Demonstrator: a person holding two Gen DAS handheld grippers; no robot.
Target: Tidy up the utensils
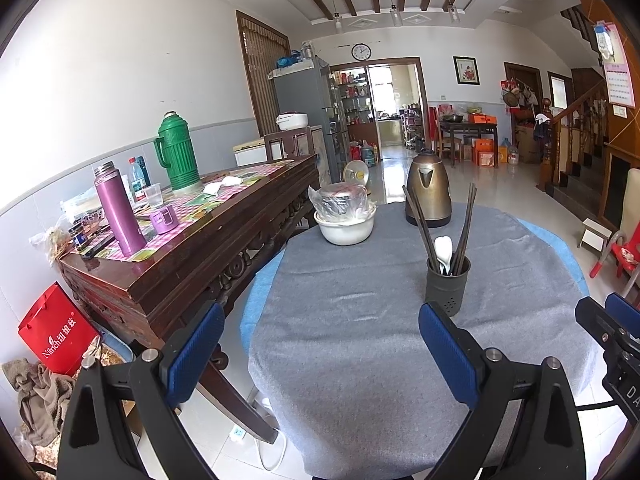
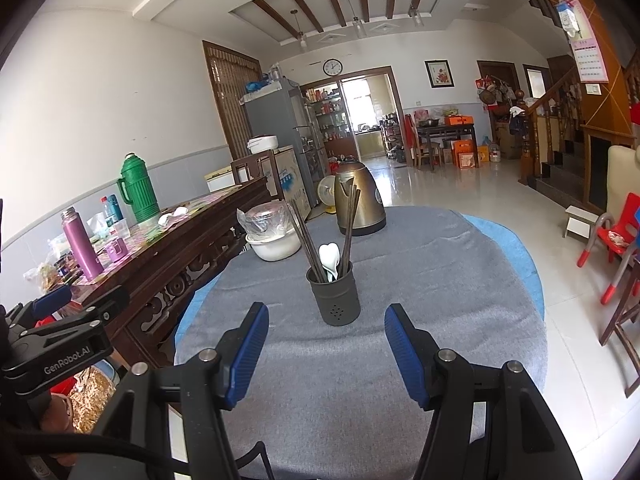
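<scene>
A dark grey utensil holder [image 1: 447, 288] [image 2: 335, 297] stands upright on the round table with the grey cloth [image 1: 360, 320] [image 2: 360, 360]. Several dark chopsticks [image 1: 466, 224] [image 2: 349, 224] and a white spoon [image 1: 443, 251] [image 2: 329, 259] stick out of it. My left gripper [image 1: 320, 328] hovers open over the near left part of the table, nothing between its blue pads. My right gripper [image 2: 326, 332] is open just in front of the holder, also empty; it shows at the right edge of the left wrist view [image 1: 616, 320].
A bronze kettle [image 1: 428, 188] [image 2: 358, 204] stands behind the holder. A white bowl with a plastic-wrapped pot [image 1: 345, 216] [image 2: 272, 236] sits at the table's far left. A long wooden sideboard [image 1: 192, 248] with flasks flanks the left. Red child chair [image 2: 616, 240] at right.
</scene>
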